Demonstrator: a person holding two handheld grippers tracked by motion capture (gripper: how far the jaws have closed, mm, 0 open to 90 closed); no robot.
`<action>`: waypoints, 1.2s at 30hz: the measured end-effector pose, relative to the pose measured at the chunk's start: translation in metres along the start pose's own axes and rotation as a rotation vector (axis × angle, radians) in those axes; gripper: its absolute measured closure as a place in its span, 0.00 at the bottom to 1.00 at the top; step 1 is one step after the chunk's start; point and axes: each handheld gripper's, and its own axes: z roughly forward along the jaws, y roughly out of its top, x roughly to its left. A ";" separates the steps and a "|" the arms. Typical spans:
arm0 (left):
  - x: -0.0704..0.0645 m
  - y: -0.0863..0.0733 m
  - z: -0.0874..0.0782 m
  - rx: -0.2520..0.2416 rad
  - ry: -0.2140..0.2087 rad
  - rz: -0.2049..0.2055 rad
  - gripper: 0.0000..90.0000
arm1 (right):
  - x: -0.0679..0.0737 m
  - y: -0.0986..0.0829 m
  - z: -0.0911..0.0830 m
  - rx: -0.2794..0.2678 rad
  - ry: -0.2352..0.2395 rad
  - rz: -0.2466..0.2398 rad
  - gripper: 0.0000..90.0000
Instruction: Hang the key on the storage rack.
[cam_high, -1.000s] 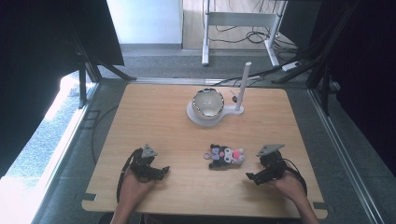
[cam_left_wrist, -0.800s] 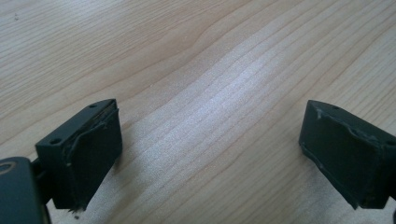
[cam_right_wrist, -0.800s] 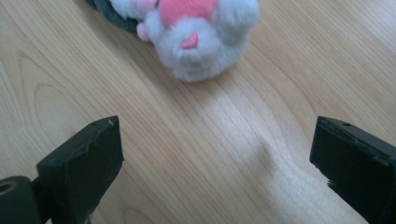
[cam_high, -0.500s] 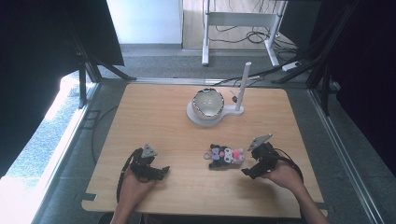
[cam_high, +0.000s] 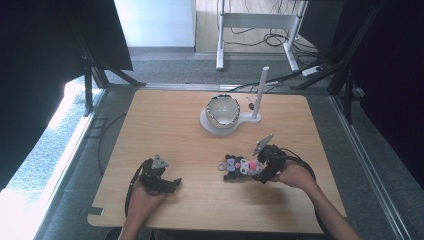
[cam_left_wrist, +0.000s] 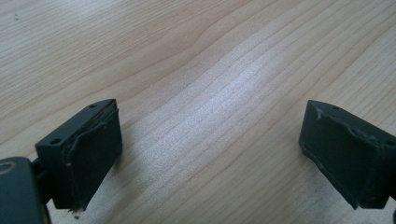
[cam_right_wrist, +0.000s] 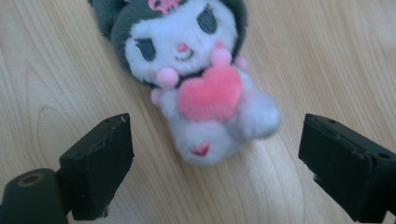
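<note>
A small plush toy (cam_high: 239, 166) is seen lying on its back on the wooden table (cam_high: 165, 125), right of the middle and toward the near edge, with its dark-hooded head turned away from the right gripper (cam_high: 261, 172). That gripper is held just beside the toy, its jaws spread wide on either side of the feet and nothing gripped between them; in the right gripper view the pink heart (cam_right_wrist: 209, 99) on the toy's white belly is framed between the two jaws. The left gripper (cam_high: 172, 184) is rested near the near-left corner, jaws likewise wide apart over bare wood. The toy is judged to be light, soft and easily squashed, not fragile, its fur unlikely to slip against the pads. The plump body around the heart is judged the best place to be pinched, across its width, since the ears and limbs would flop. A white stand with a bowl (cam_high: 223, 111) is set well apart, toward the far edge.
</note>
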 end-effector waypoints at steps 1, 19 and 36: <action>0.000 0.000 0.000 0.000 0.000 0.000 0.06 | 0.000 0.003 0.001 0.013 0.001 -0.008 0.14; 0.000 0.000 0.000 0.000 0.000 0.000 0.06 | 0.002 0.053 0.028 0.240 0.080 -0.215 0.33; 0.000 0.000 0.000 0.000 -0.001 0.000 0.06 | -0.004 0.052 0.023 0.220 0.104 -0.096 0.44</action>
